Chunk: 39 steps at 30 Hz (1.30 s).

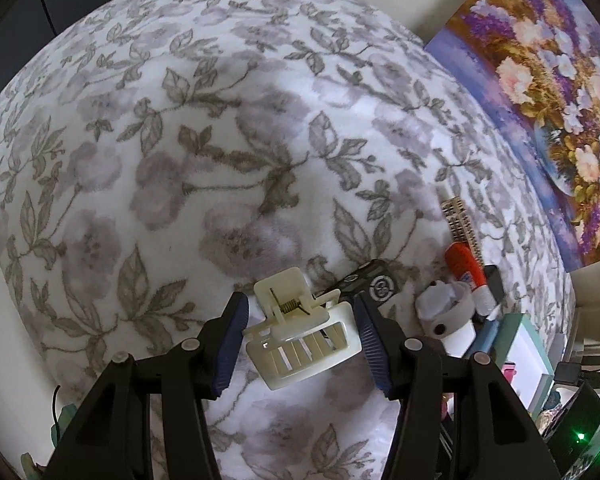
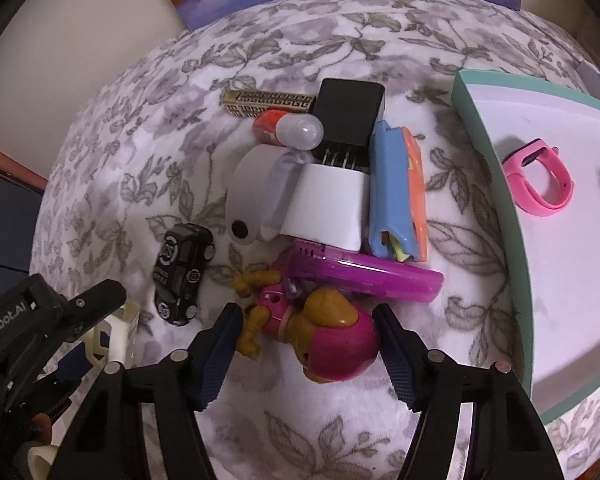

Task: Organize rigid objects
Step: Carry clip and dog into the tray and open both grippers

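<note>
Right now my left gripper (image 1: 300, 336) clasps the cream hair clip (image 1: 300, 340), while my right gripper (image 2: 306, 354) brackets the pink toy dog (image 2: 320, 326) (pad contact unclear) on the floral blanket (image 2: 140, 140). Farther right, the teal-rimmed tray (image 2: 496, 184) holds a pink wristband (image 2: 540, 180).

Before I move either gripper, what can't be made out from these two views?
- Right view: the cream hair clip is mostly hidden behind the left gripper's finger.
- Left view: the tray runs behind that gripper's right finger.
- Right view: whether the right gripper already presses the toy dog is unclear.
</note>
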Tool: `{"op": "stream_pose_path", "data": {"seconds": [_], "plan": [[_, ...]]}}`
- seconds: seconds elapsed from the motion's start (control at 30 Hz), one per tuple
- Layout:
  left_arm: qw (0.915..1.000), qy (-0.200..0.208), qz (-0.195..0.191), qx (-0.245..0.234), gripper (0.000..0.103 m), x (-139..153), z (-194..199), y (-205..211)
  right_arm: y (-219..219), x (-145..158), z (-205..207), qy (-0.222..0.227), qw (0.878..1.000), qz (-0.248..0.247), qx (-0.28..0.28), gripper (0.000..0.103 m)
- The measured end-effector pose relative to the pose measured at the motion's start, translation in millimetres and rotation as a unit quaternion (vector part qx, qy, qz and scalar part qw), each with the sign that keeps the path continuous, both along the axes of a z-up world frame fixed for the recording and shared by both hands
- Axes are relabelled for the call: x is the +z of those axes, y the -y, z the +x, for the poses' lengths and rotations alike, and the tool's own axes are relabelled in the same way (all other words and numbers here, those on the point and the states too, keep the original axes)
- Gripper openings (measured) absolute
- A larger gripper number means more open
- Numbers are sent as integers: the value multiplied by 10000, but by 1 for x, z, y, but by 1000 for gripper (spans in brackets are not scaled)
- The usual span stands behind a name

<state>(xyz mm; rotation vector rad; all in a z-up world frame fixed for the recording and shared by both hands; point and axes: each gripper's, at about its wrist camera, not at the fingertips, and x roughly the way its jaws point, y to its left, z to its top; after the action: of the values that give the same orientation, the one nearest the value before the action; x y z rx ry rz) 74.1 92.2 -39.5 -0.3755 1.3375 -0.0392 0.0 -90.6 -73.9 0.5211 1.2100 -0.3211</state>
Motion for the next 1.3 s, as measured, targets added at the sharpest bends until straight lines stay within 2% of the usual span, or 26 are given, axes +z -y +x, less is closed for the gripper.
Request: {"op": "stream_pose_path", "data": {"seconds": [0.2, 0.47, 0.77, 1.0, 1.17, 1.3], "plan": [[9997, 223, 18, -46, 56, 16, -3, 1, 6, 19, -11, 254, 9994, 238, -36, 70], [9988, 456, 53, -181, 56, 35, -9, 7, 16, 40, -23, 536, 9980, 324, -111, 70], [9967, 661, 82, -469, 56, 52, -24, 34, 41, 55, -39, 711, 9958, 421, -406, 70], [9921, 765, 175, -982, 56, 60, -42, 76, 89, 75, -66, 820, 9918, -26, -975, 70], [9867, 802, 241, -1395, 56, 61, -58, 110, 130, 79, -89, 663, 9861, -282, -1500, 70], [9791, 799, 273, -1851, 56, 58, -74, 147, 163, 76, -110, 522, 9795, -332, -1916, 70]]}}
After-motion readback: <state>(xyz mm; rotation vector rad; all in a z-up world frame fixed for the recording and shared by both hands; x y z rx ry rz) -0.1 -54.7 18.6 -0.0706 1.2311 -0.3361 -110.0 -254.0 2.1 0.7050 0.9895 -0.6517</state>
